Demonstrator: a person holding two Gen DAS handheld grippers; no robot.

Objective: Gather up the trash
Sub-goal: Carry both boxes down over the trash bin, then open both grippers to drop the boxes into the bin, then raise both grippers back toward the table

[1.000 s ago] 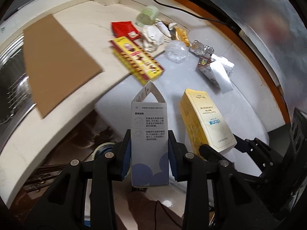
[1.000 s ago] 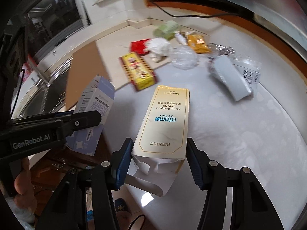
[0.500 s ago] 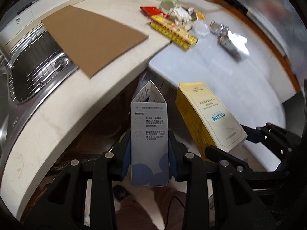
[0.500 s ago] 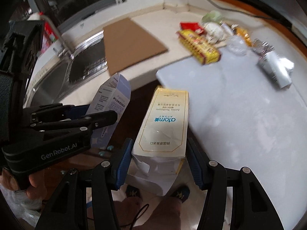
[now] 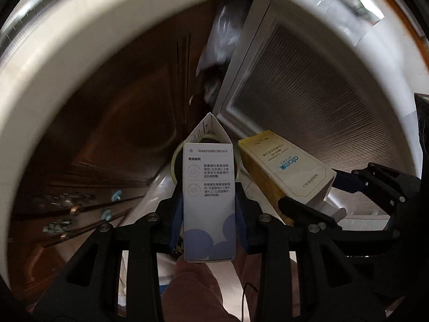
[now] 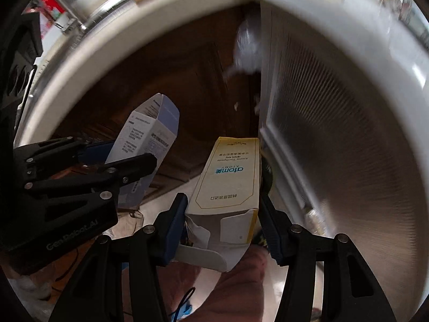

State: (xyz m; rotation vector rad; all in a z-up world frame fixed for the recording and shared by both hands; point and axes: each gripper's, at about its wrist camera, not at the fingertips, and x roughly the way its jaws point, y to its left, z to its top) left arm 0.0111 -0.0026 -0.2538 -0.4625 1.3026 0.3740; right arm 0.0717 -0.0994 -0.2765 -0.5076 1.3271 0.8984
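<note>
A: Where are the cartons?
B: The left gripper (image 5: 209,209) pinches a white-and-blue carton (image 5: 208,187); the right gripper (image 6: 222,214) pinches a yellow toothpaste box (image 6: 230,177), both below the pale counter edge (image 5: 53,61).
A: What surrounds them?
B: A dark wooden cabinet door (image 5: 120,123) lies ahead, a ribbed silver panel (image 5: 308,99) beside it, and open floor underneath.

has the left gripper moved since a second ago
Yes. The left gripper, shut on the white box, has dropped below the countertop edge, which it earlier looked down on.
</note>
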